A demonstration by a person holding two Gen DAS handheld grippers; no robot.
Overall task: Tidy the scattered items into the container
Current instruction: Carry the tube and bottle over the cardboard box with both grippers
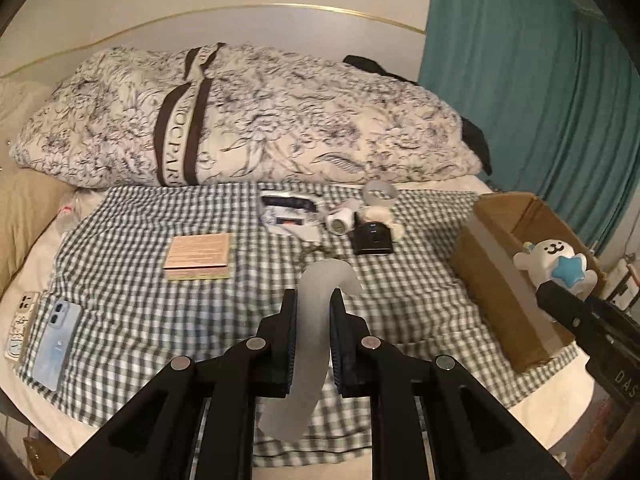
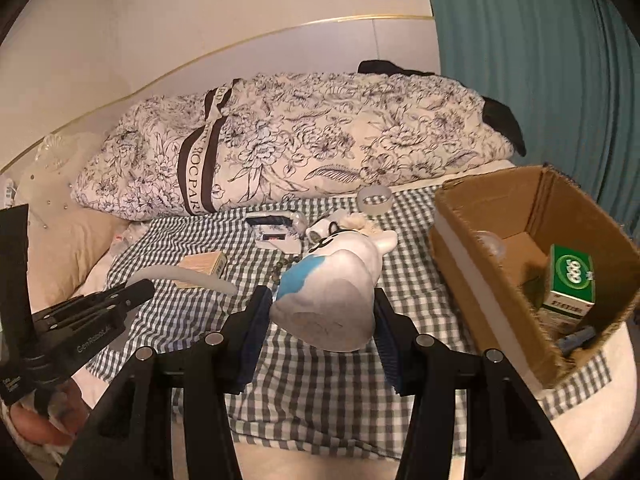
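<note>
White plush toy (image 2: 328, 300) between right jaws

Green-white checked cloth (image 1: 132, 280), brown cardboard box (image 2: 500, 200)

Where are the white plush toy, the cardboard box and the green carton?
white plush toy (image 2: 332, 300): right wrist view, on its pale belly.
cardboard box (image 2: 492, 208): right wrist view, on its inner back wall.
green carton (image 2: 572, 276): right wrist view, on its printed front.

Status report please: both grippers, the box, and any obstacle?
Left gripper shut on grey strip. Right gripper shut on plush toy, beside cardboard box. Path to box clear.
</note>
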